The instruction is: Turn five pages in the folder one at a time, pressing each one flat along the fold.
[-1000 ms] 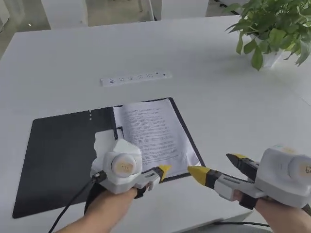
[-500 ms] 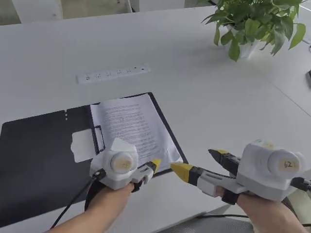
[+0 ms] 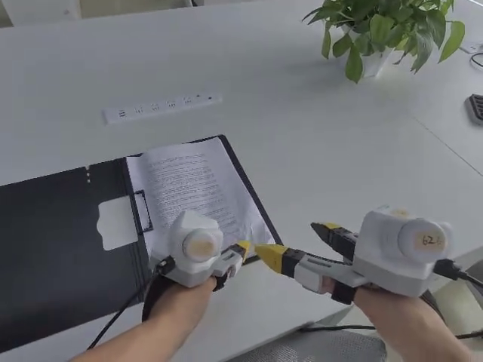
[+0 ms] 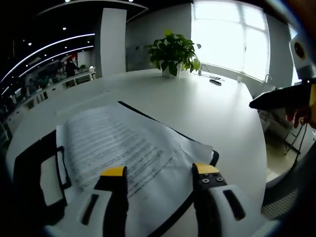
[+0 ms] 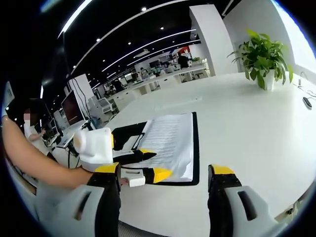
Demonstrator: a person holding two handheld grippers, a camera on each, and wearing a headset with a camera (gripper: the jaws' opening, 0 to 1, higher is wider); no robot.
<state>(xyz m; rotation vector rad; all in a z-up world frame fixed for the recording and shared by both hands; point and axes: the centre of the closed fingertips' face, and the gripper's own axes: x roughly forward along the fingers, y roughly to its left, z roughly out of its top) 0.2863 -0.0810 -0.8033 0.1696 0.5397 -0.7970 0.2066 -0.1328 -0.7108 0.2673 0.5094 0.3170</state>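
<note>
The right gripper (image 3: pixel 298 241), jaws wide, has closed in beside the left gripper (image 4: pixel 159 172), also wide and empty, with the folder's (image 3: pixel 60 226) top page (image 3: pixel 192 185) just ahead between its tips, so a turn looks about to begin.

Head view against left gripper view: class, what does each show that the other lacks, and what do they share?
Head view's own: the power strip beyond the folder, the white body of the left tool, and the whole right tool, its jaws apart. Left gripper view's own: the left tool's two yellow-tipped jaws, apart, over the near edge of the printed page, plus a bright window and ceiling lights. Shared: the printed page, the black folder, the potted plant and the white table.
</note>
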